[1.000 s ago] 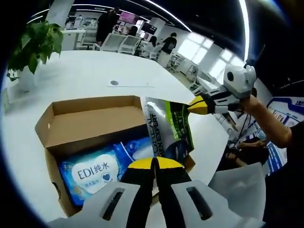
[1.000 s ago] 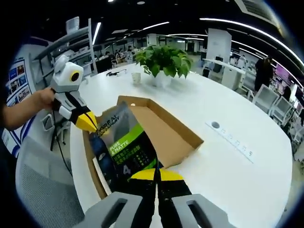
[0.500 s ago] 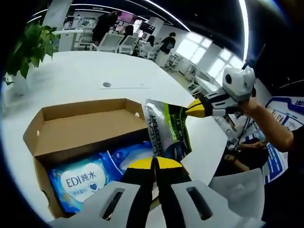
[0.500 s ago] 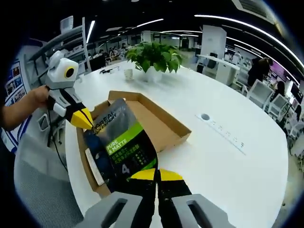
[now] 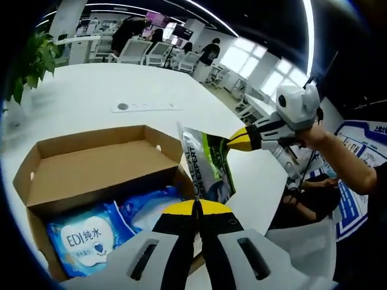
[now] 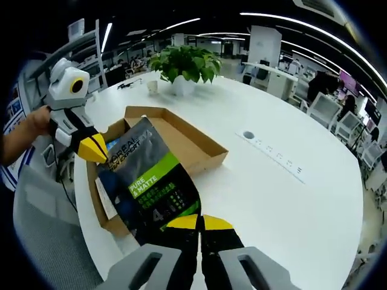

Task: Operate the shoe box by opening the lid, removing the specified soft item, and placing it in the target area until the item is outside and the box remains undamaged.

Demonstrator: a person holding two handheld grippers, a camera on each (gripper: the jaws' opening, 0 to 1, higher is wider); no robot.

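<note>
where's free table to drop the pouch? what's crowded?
Free: the wide white table between the open shoe box and the inset power strip, and past that strip. Crowded: the box, with the wipes pack inside, and the near edge, where the left gripper and right gripper pinch the pouch.

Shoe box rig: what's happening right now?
A person holds a gripper in each hand, and both are shut on one dark L'Oreal pouch. The left gripper pinches one end, the right gripper the other, holding it in the air beside the open cardboard shoe box on the white table. A blue EDI wet-wipes pack lies inside the box. The pouch is not yet set down.
</note>
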